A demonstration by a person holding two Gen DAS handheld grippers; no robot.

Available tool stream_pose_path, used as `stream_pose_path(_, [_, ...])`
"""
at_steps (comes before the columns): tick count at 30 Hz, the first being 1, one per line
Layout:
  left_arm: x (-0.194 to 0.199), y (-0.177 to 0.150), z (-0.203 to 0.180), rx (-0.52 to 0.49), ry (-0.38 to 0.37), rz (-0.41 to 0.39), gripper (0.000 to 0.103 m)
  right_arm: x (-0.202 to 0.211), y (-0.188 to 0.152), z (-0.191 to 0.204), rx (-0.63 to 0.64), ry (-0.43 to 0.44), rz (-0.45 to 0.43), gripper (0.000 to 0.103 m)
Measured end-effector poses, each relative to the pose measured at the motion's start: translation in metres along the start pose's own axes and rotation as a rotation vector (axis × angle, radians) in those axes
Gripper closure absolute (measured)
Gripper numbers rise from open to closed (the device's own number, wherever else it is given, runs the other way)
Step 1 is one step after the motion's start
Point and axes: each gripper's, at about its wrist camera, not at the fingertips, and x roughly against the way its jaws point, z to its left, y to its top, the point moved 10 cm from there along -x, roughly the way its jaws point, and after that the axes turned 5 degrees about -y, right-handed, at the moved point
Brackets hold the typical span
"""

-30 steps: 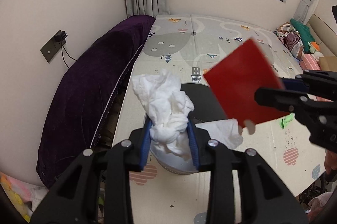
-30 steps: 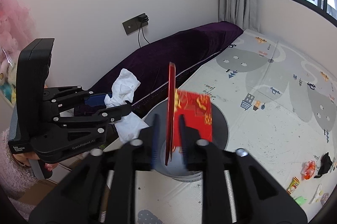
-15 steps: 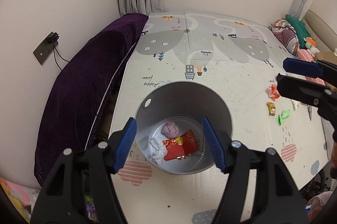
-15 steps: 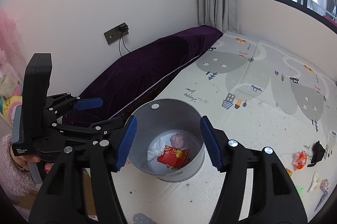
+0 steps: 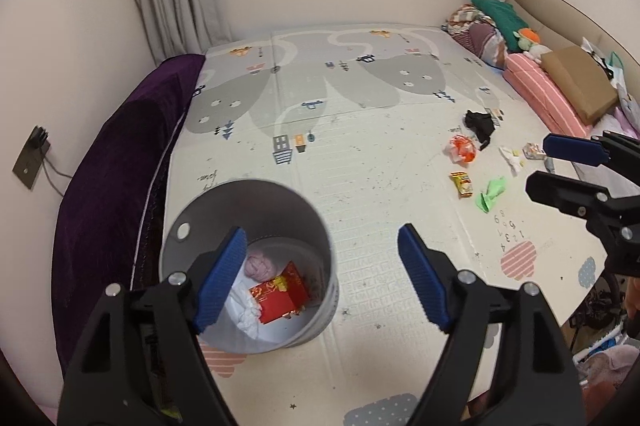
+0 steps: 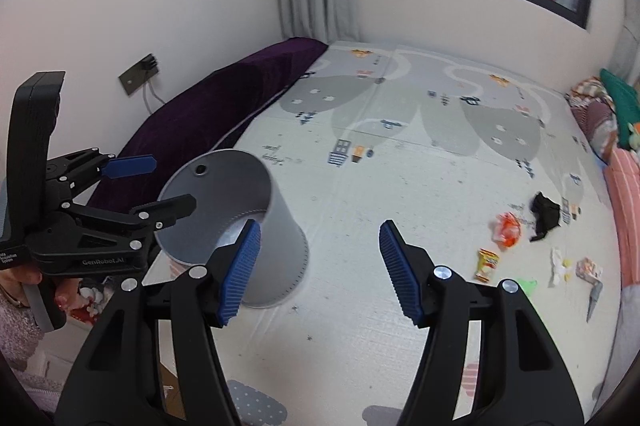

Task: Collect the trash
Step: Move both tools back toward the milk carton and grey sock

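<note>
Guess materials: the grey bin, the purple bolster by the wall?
Grey bin: probably thin plastic or painted metal; smooth matte wall, punched hole near the rim. Purple bolster: velvet-like fabric; deep soft sheen shifting in patches.

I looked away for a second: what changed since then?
The left gripper let go of the tissue, the right gripper the red packet; both now lie in the bin. Left jaws are opening, empty. Bin and floor litter stayed put.
</note>
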Motion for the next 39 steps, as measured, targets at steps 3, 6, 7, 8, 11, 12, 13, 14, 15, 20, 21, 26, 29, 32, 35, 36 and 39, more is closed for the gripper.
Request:
stream_pose_path(3, [-0.014,0.011,-0.038,-0.065,-0.054,0.005,0.025,0.015,-0.022,-0.050,-0.079,-0.112,0.005,0.043])
stream_pose_path(6, [-0.026,0.022,-0.079,-0.137,-0.104,0.008,0.025,0.032,-0.047,-0.103,-0.170,-0.224,0.013,0.043])
stream_pose_path(7, [-0.030,0.025,-0.095,-0.162,-0.121,0.008,0.025,0.038,-0.055,-0.120,-0.202,-0.257,0.015,0.043])
stream_pose_path(8, [-0.034,0.030,-0.112,-0.188,-0.136,0.007,0.025,0.045,-0.063,-0.137,-0.234,-0.289,0.016,0.043])
stream_pose_path(11, [-0.045,0.043,-0.162,-0.260,-0.176,0.003,0.025,0.065,-0.090,-0.193,-0.319,-0.375,0.014,0.043])
stream_pose_path(12, [-0.049,0.047,-0.179,-0.283,-0.187,0.000,0.025,0.072,-0.098,-0.212,-0.343,-0.402,0.013,0.043])
stream_pose_path(13, [-0.053,0.052,-0.195,-0.304,-0.197,0.000,0.025,0.078,-0.107,-0.233,-0.362,-0.428,0.015,0.043])
stream_pose_path(14, [-0.058,0.057,-0.214,-0.325,-0.206,0.001,0.025,0.084,-0.114,-0.252,-0.380,-0.451,0.015,0.043])
stream_pose_path(15, [-0.062,0.062,-0.233,-0.344,-0.216,0.001,0.025,0.089,-0.121,-0.273,-0.397,-0.470,0.015,0.043])
stream_pose_path(20, [-0.093,0.091,-0.331,-0.418,-0.253,-0.004,0.025,0.112,-0.151,-0.380,-0.423,-0.548,0.018,0.043])
stream_pose_path(21, [-0.102,0.098,-0.351,-0.429,-0.253,-0.004,0.025,0.113,-0.156,-0.402,-0.419,-0.551,0.021,0.043])
stream_pose_path(26, [-0.154,0.131,-0.453,-0.435,-0.284,0.018,0.025,0.107,-0.170,-0.509,-0.406,-0.527,0.044,0.043])
stream_pose_path(29, [-0.187,0.149,-0.509,-0.453,-0.292,0.026,0.025,0.097,-0.176,-0.570,-0.399,-0.535,0.060,0.043])
stream_pose_path(32, [-0.216,0.165,-0.555,-0.458,-0.319,0.045,0.025,0.090,-0.182,-0.621,-0.429,-0.528,0.068,0.043])
stream_pose_path(35, [-0.246,0.178,-0.590,-0.487,-0.341,0.046,0.025,0.075,-0.187,-0.661,-0.442,-0.543,0.075,0.043])
stream_pose_path(36, [-0.259,0.182,-0.601,-0.498,-0.343,0.048,0.025,0.069,-0.190,-0.674,-0.450,-0.545,0.078,0.043])
stream_pose_path(39, [-0.301,0.189,-0.630,-0.529,-0.375,0.058,0.025,0.039,-0.200,-0.706,-0.478,-0.550,0.090,0.043])
